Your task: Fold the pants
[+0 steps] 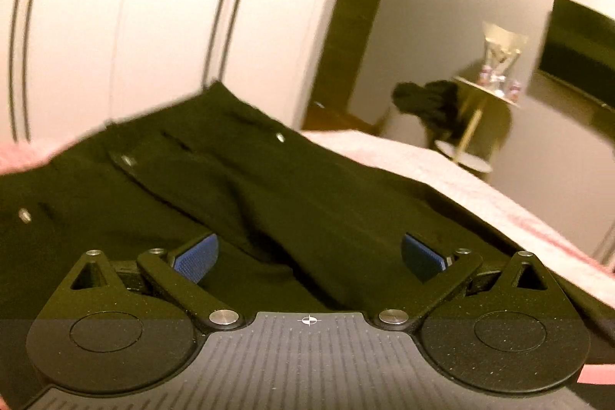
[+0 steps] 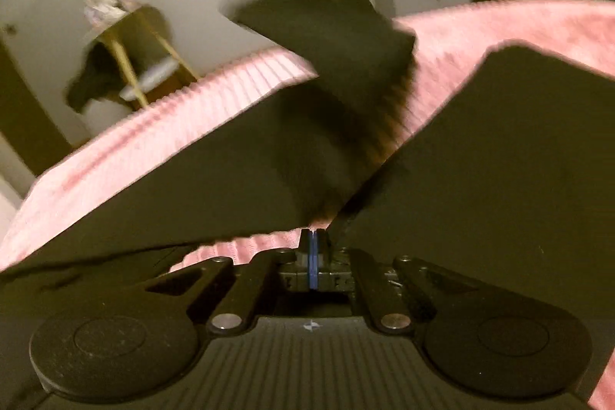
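Pants [image 1: 238, 187] flat on the pink bed [image 1: 442, 179], our left gripper [image 1: 309, 258] spread wide over them gripping nothing, right gripper [image 2: 313, 248] clenched on a thin pinch of leg fabric; risk: cloth slips out mid-swing and the fold lands crooked.

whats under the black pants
A pink ribbed bed cover lies under the black pants, showing past their edges in both views and between the two legs. What the cover looks like directly beneath the fabric is hidden by the pants.
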`<state>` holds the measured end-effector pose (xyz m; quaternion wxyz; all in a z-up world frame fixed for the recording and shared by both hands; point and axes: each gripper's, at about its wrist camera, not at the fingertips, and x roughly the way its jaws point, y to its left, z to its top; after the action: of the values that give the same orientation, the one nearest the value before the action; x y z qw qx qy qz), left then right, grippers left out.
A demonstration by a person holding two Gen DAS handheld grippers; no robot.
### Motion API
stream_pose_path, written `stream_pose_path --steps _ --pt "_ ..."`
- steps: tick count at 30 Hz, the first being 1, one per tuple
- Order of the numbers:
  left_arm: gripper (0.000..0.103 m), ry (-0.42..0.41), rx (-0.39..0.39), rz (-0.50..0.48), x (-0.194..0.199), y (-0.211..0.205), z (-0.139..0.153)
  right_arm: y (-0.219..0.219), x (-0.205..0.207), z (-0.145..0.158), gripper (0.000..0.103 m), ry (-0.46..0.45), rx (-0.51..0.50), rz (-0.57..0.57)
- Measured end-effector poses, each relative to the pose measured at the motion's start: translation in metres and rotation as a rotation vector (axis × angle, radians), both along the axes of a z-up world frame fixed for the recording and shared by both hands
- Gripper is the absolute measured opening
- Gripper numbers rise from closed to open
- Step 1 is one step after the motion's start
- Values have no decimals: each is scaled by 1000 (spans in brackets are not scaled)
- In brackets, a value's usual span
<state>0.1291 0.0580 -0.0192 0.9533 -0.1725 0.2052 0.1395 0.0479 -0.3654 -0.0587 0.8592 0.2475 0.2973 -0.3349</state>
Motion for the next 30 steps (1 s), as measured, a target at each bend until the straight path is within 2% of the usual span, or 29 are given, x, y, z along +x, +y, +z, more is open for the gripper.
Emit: stream_pose_path --steps 1,2,3,4,5,6,7,9,11,13,16,17,18,19,20,22,26,28,30 --pt "103 6 -34 -14 2 3 -2 2 2 8 1 31 -31 10" --pt "103 15 -64 -24 4 5 -3 3 1 17 10 34 -65 5" --pt "103 21 -86 -35 6 7 -4 2 -3 25 26 16 -94 -10" --pt "103 23 -108 -48 8 9 -4 -3 -7 31 37 2 -97 -46" --pt "103 24 -124 -60 10 9 -4 -12 -12 32 56 -30 -57 -73" --pt "103 21 -140 -78 11 9 -3 -23 -17 30 57 -63 3 -84" --pt "103 18 -149 -93 12 9 -3 -36 -22 25 57 -113 91 -105" --pt "103 14 -175 -140 13 7 -2 -55 -28 13 53 -174 201 -163" --pt "103 24 -206 -173 13 5 -1 -68 -30 7 47 -219 221 -210" --pt "103 38 -218 -198 12 1 2 -73 -22 8 46 -169 130 -220" --pt "103 29 -179 -226 8 -6 8 -67 10 13 41 -17 -77 -177" --pt "103 23 -161 -233 7 -8 11 -65 15 13 30 4 -127 -162" --pt "103 21 -150 -241 8 -11 15 -64 20 14 13 14 -155 -148" --pt "103 18 -151 -249 10 -13 19 -65 24 15 6 19 -165 -133" --pt "103 12 -164 -258 13 -13 23 -67 26 18 5 19 -158 -130" --pt "103 -10 -227 -265 20 -11 30 -70 15 28 4 -54 -113 -148" --pt "103 -49 -341 -268 47 0 43 -73 -39 61 3 -284 42 -160" --pt "103 -40 -385 -268 67 4 43 -77 -69 69 3 -371 100 -147" --pt "103 0 -448 -271 92 7 37 -78 -88 69 3 -397 98 -130"
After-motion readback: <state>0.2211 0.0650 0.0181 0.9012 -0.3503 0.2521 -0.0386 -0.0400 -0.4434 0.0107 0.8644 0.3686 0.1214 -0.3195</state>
